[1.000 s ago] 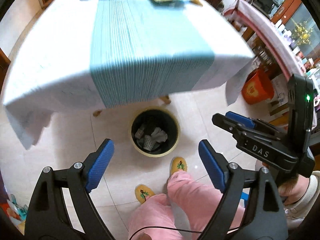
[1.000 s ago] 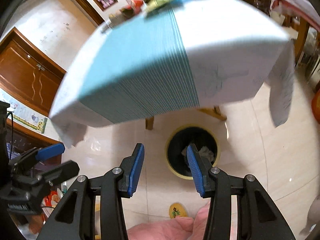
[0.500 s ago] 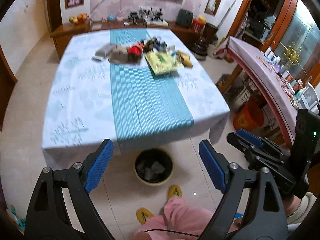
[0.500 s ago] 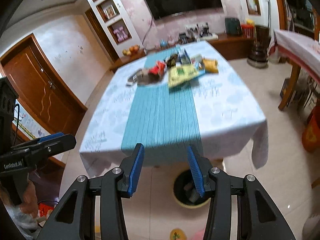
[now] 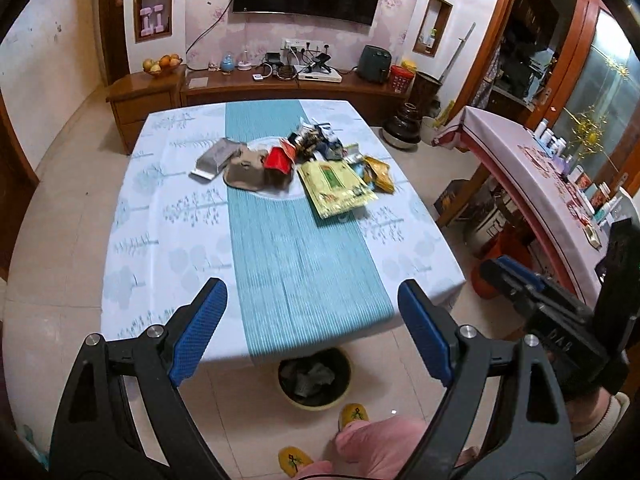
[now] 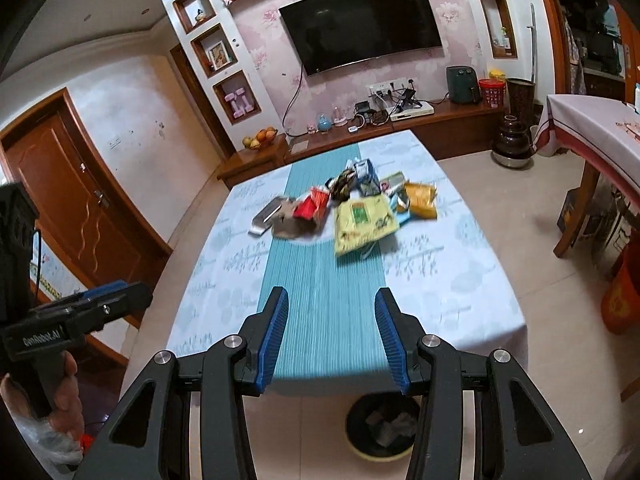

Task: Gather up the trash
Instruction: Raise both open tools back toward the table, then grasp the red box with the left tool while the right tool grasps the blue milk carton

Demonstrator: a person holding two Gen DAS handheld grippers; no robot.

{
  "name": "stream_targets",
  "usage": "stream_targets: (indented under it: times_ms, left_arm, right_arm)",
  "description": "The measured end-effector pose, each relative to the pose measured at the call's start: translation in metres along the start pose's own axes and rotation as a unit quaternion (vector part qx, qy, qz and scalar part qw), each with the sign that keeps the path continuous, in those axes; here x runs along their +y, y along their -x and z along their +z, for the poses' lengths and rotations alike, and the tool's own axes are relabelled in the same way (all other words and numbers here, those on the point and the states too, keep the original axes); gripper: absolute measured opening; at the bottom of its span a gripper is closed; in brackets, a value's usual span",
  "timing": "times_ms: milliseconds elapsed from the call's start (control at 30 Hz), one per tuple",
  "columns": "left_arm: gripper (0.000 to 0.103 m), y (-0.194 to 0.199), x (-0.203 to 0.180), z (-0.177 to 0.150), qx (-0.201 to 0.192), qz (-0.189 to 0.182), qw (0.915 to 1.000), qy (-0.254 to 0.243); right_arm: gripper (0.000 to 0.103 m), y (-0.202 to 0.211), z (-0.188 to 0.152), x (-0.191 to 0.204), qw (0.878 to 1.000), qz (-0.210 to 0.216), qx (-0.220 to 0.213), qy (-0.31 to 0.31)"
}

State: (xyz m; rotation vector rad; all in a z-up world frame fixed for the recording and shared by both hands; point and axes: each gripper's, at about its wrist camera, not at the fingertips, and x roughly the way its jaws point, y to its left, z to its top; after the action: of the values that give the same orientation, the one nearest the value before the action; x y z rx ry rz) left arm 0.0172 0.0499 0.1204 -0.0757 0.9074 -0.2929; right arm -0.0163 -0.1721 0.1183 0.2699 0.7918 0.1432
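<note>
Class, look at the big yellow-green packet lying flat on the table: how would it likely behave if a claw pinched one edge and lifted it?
The yellow-green packet lies thin and flat, so it is probably light and would droop when lifted by an edge. Its surface looks like glossy film, so it may slip. It overlaps neighbouring wrappers, which might shift with it.

A table (image 5: 168,236) under a white patterned cloth with a teal runner (image 5: 296,256) carries a heap of wrappers (image 5: 320,160), apparently snack packets, near its far end.
</note>
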Motion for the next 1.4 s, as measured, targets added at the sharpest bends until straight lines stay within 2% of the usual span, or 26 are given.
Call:
stream_targets:
  times_ms: [167, 267, 500, 700, 833, 1067, 1167, 1267, 1400]
  left_arm:
    - [0.085, -0.039, 0.012, 0.039, 0.019, 0.002, 0.9996, 0.021]
    - [0.085, -0.073, 0.016, 0.065, 0.035, 0.006, 0.9989, 0.032]
    - [0.085, -0.181, 0.014, 0.134, 0.087, 0.047, 0.9941, 0.046]
    - [0.085, -0.283, 0.012, 0.185, 0.136, 0.07, 0.9853, 0.076]
    - [0.085, -0.35, 0.02, 0.203, 0.173, 0.096, 0.9754, 0.098]
    - [0.084, -0.419, 0.035, 0.202, 0.222, 0.123, 0.9595, 0.122]
    - [0.082, -0.434, 0.039, 0.202, 0.23, 0.135, 0.955, 0.13]
    - [0.08, -0.439, 0.039, 0.207, 0.227, 0.137, 0.9554, 0.129]
    - [0.069, -0.44, 0.038, 0.213, 0.231, 0.141, 0.9543, 0.128]
  right_arm:
    - [0.049, -0.032, 0.051, -0.009, 1.0, 0.001, 0.01, 0.015]
    - [0.052, -0.067, 0.089, -0.021, 0.999, 0.012, 0.023, 0.024]
    - [0.052, -0.193, 0.177, -0.058, 0.994, 0.052, 0.085, 0.054]
    - [0.052, -0.312, 0.229, -0.09, 0.983, 0.077, 0.158, 0.057]
    - [0.052, -0.382, 0.245, -0.104, 0.976, 0.085, 0.197, 0.048]
    - [0.052, -0.47, 0.256, -0.114, 0.967, 0.091, 0.236, 0.017]
    - [0.052, -0.5, 0.255, -0.116, 0.962, 0.087, 0.258, 0.009]
    - [0.052, -0.525, 0.251, -0.119, 0.956, 0.076, 0.282, 0.007]
    - [0.056, -0.54, 0.247, -0.126, 0.952, 0.088, 0.294, -0.002]
